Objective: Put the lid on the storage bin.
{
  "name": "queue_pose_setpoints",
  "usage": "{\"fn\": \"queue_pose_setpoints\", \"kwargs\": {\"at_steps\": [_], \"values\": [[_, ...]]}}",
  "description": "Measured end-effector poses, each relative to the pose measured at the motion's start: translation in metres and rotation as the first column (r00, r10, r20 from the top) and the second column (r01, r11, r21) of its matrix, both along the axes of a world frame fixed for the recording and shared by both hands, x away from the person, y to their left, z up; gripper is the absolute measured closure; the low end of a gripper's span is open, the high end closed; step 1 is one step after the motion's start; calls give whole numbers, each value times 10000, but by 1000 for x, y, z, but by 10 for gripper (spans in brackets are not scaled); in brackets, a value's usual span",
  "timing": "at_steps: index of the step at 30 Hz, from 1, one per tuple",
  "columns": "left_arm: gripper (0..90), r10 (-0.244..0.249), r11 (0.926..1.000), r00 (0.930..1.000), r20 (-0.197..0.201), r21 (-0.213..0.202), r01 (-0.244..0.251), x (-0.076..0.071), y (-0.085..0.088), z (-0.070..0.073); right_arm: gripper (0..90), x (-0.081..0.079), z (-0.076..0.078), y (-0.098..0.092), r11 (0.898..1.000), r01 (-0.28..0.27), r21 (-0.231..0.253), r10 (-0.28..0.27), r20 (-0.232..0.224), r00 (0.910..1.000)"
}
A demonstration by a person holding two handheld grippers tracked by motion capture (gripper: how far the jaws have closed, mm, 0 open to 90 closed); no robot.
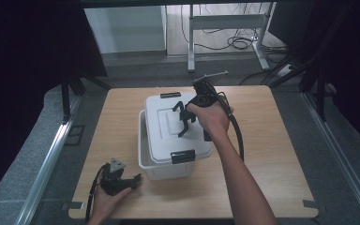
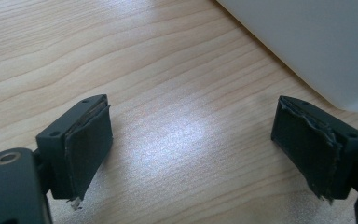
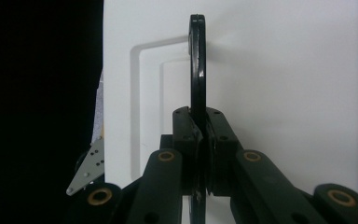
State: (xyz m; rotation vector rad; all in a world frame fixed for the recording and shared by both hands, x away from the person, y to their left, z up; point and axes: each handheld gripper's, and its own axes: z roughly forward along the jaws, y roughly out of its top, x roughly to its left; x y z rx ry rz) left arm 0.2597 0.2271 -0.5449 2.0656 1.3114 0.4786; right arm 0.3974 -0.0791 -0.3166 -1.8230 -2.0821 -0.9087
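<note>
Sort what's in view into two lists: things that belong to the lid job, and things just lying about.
In the job:
- right gripper, shut on the black handle
- white lid
- white bin

Lying about:
- left gripper, open, resting on the wooden table
- desk frame and cables behind

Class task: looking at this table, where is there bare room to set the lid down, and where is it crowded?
Bare wood lies right of the box, out to the table edge, and along the far-left side. The near-left corner is crowded by the left gripper. The right gripper grips the lid handle.
</note>
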Motion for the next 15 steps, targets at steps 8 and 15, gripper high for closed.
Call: {"fn": "queue_pose_setpoints", "kwargs": {"at_steps": [8,15], "values": [[122,-16,10000,10000,4,4,16,0,0,0,847,1,-4,12,10000,56,-79,-57,-180,9998],[122,-34,10000,10000,3,-4,34,0,0,0,847,2,-6,21,9997,176,-169,-182,-362,9992]]}}
